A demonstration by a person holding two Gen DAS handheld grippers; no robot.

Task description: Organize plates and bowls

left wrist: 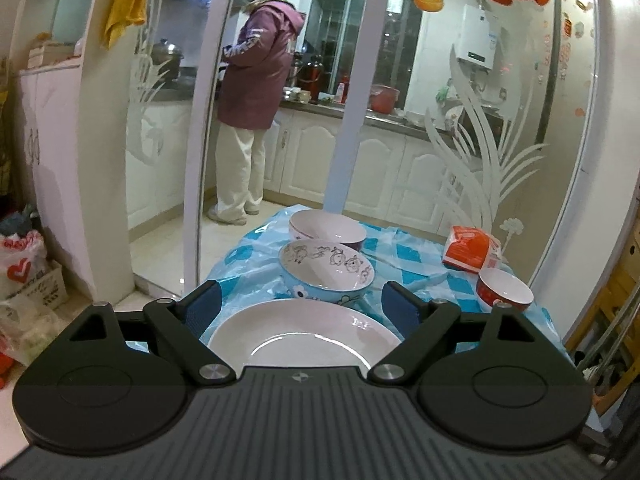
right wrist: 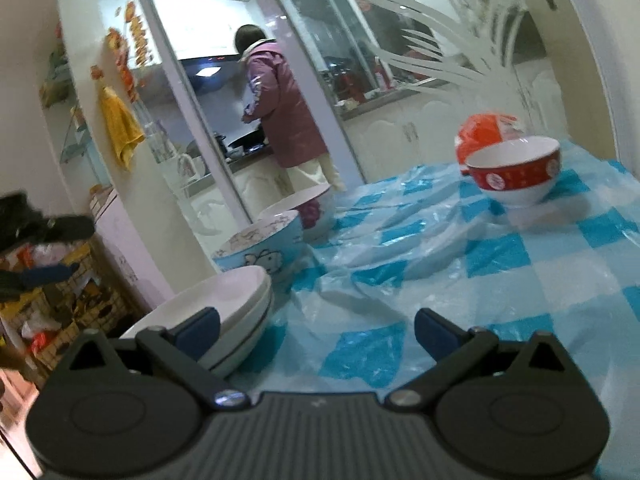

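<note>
A stack of white plates (left wrist: 304,340) (right wrist: 224,312) sits at the near left of the table. Behind it stands a blue cartoon bowl (left wrist: 326,276) (right wrist: 264,248), then a white bowl with purple outside (left wrist: 327,232) (right wrist: 308,208). A red-and-white bowl (left wrist: 505,289) (right wrist: 516,172) stands at the right. My left gripper (left wrist: 300,304) is open and empty, just above the plates' near side. My right gripper (right wrist: 316,328) is open and empty over the cloth, right of the plates. The left gripper's fingers (right wrist: 52,224) show at the left edge of the right wrist view.
The table has a blue-and-white checked plastic cloth (right wrist: 440,280) (left wrist: 404,268), wrinkled in the middle. An orange packet (left wrist: 470,248) (right wrist: 480,128) lies behind the red bowl. A person in a purple coat (left wrist: 256,76) stands in the kitchen beyond glass doors. Bags (left wrist: 24,264) lie on the floor at left.
</note>
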